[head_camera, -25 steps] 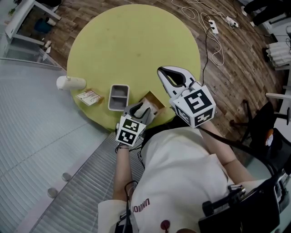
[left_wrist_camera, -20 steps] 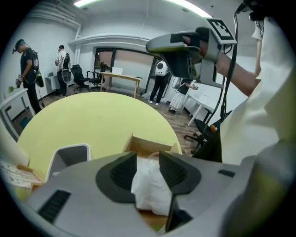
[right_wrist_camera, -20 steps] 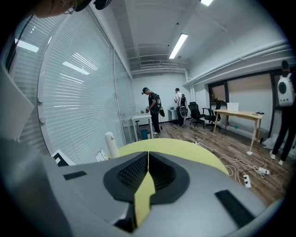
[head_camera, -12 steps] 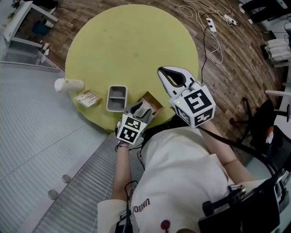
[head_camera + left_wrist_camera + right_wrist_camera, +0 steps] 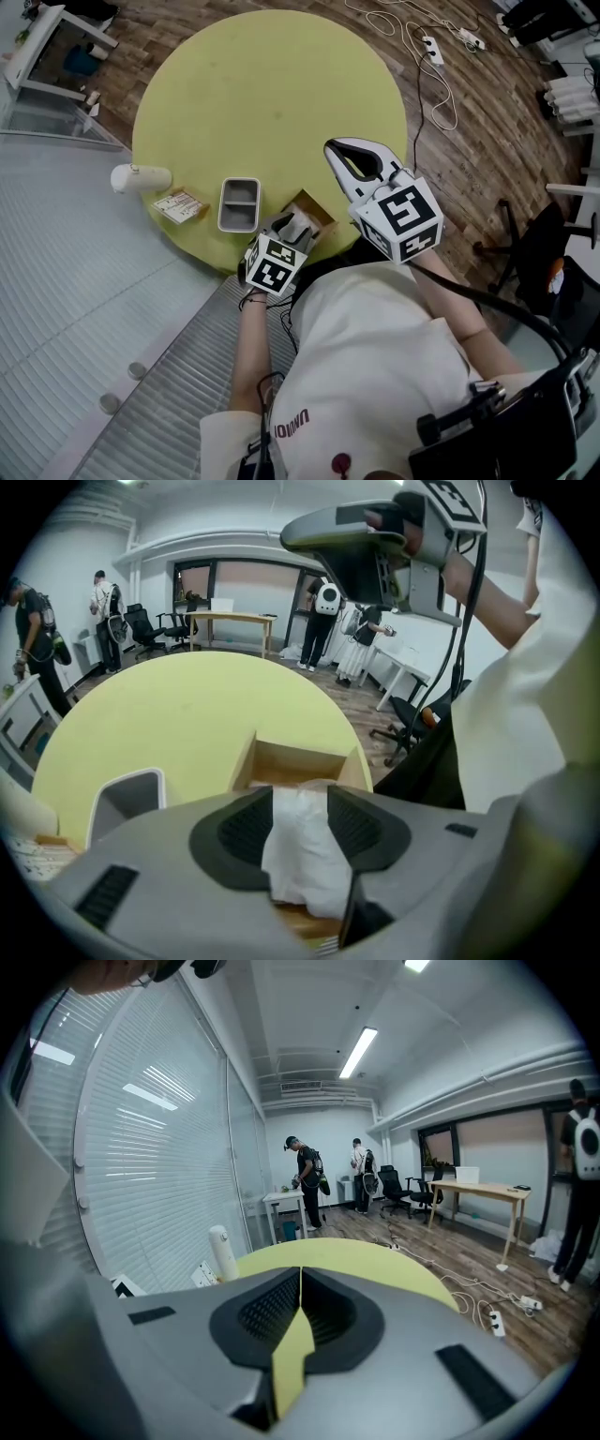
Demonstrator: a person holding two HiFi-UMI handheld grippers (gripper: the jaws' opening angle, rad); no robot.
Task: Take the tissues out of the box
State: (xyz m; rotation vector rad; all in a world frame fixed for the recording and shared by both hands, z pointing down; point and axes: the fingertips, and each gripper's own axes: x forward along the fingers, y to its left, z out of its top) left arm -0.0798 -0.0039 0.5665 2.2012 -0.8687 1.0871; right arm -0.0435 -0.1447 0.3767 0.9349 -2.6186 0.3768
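Left hand-held gripper (image 5: pixel 293 225): your jaws have just been opening and are now spread wide, with the tissue (image 5: pixel 302 855) between the pads, unclamped.
Tissue: stands up out of the box (image 5: pixel 291 761) at the table's (image 5: pixel 272 84) near edge, dead ahead of your left jaws.
Right hand-held gripper (image 5: pixel 354 155): pressed together, empty, well apart from the box.
Nearer hand: your left, by far.

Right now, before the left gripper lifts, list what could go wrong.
1. The left gripper's jaws have just been opening with the tissue between them; a lift now may leave it in the box.
2. The right gripper is shut and held up off the table, so nothing steadies the box near the table's edge; a pull could drag it off.
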